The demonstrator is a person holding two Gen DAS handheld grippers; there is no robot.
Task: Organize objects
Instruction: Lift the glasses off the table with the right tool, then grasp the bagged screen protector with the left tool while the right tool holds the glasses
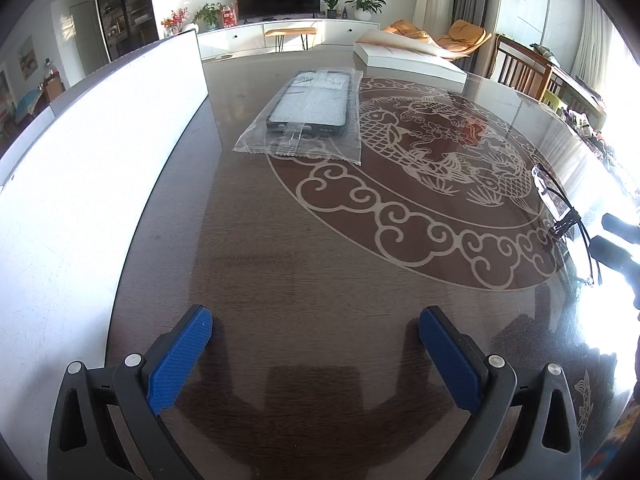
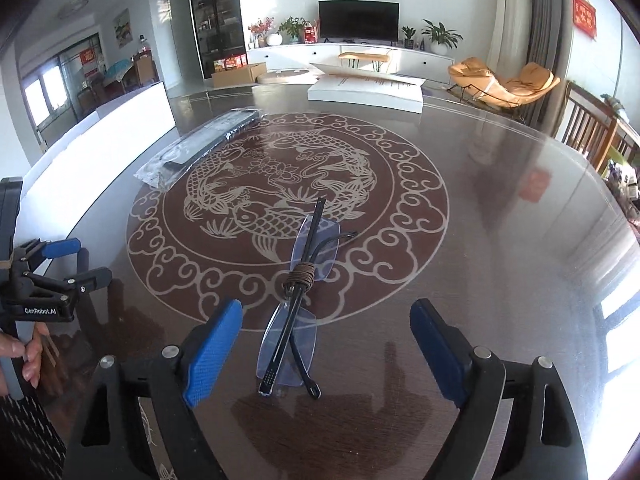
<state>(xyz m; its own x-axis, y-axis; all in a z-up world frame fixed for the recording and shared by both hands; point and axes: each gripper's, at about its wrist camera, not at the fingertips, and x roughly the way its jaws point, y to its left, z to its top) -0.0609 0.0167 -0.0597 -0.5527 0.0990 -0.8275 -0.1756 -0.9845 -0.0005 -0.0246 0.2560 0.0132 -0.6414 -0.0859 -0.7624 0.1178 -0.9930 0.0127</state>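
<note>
The right tool (image 2: 326,350) is standing with its blue pads wide apart above the table (image 2: 500,208), gripping nothing. Folded glasses (image 2: 294,316), tied at the middle with a brown cord (image 2: 298,274), are lying flat on the glass between and just beyond those pads, untouched by either. At the left edge, a hand (image 2: 28,354) is holding the left tool (image 1: 316,354), whose pads are likewise spread over bare tabletop. Farther off, a phone case in a clear bag (image 1: 310,110) is lying beside a white upright panel (image 1: 100,152). A flat white box (image 2: 366,90) is sitting at the far edge.
</note>
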